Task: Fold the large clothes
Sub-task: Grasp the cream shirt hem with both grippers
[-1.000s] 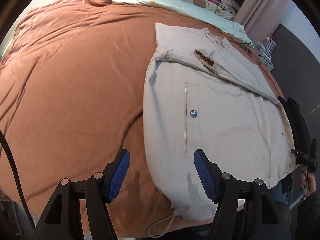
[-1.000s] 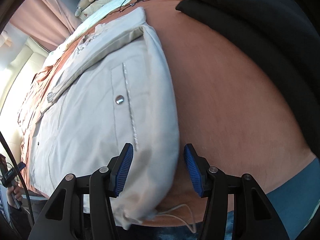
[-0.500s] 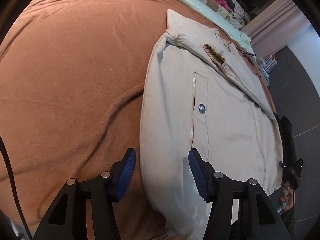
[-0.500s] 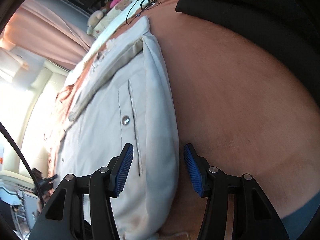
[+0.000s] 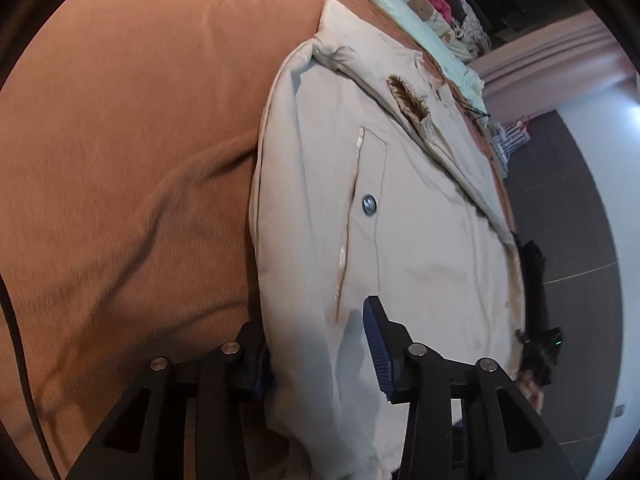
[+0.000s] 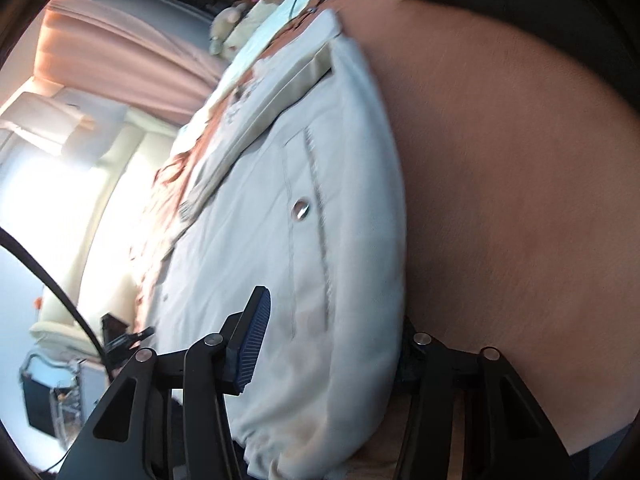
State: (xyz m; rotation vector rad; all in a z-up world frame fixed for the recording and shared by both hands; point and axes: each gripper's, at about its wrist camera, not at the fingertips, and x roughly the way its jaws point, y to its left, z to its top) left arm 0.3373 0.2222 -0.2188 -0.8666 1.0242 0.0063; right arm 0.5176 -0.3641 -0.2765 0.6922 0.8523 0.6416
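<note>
A beige jacket [image 5: 400, 220] lies flat on the brown bedspread [image 5: 120, 160], its sleeves folded across the chest and a metal snap [image 5: 369, 204] on each pocket. My left gripper [image 5: 320, 356] straddles the jacket's left side edge near the hem. One finger is tucked under the fabric, the other sits above it, and the jaws are closing. In the right wrist view the jacket [image 6: 320, 200] shows its other side edge. There my right gripper [image 6: 328, 352] straddles it, with the far finger hidden beneath the cloth. Neither pair of pads visibly pinches the cloth.
Dark folded clothing [image 6: 520, 0] lies on the bedspread [image 6: 500, 200] to the right of the jacket. Pale bedding with plush toys [image 5: 424, 4] lines the head of the bed. Pink curtains [image 6: 120, 52] and a grey floor [image 5: 568, 200] lie beyond the bed.
Both grippers have dropped and slid onto the jacket's side edges, so the cloth now sits between their fingers. The left jaws have narrowed, and one left finger has gone under the fabric.
</note>
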